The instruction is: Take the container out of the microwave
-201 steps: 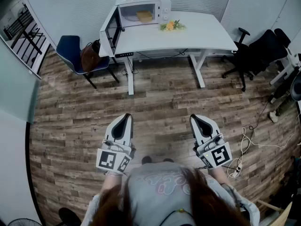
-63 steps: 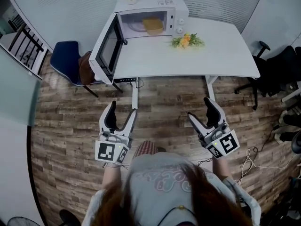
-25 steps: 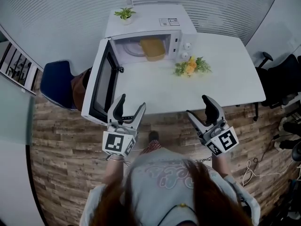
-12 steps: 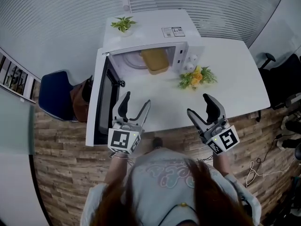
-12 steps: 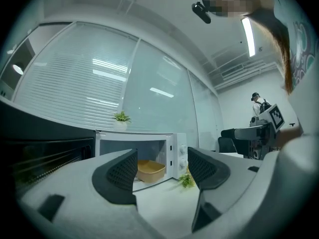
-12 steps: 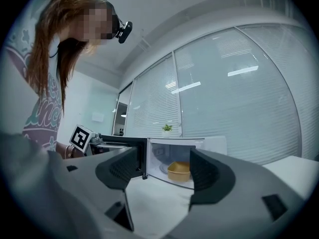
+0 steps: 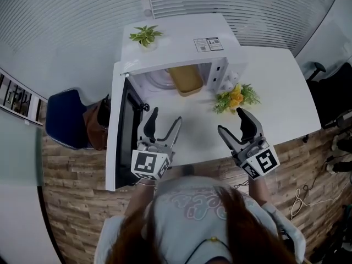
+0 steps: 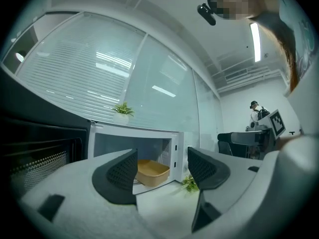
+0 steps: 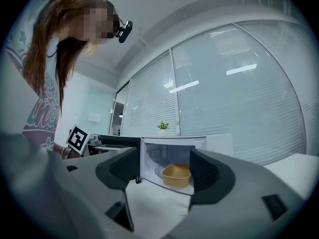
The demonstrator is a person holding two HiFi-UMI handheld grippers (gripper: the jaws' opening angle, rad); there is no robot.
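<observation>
We hold the left gripper (image 7: 165, 117) with its jaws spread wide and nothing between them. It hangs above the near part of the counter (image 7: 275, 87), just beside the open door (image 7: 122, 136) of the microwave (image 7: 176, 43). Our right gripper (image 7: 231, 121) is equally wide open and empty, over the counter's front part and near a small bunch of flowers (image 7: 235, 97). Both grippers point toward the microwave and stand apart from it. The tan container (image 7: 186, 79) sits inside the microwave's cavity, close to the opening, touched by neither gripper. A potted plant (image 7: 145, 36) stands on top of the microwave. Left of the counter, a blue chair (image 7: 59, 119) carries a brown bag (image 7: 98, 122).
</observation>
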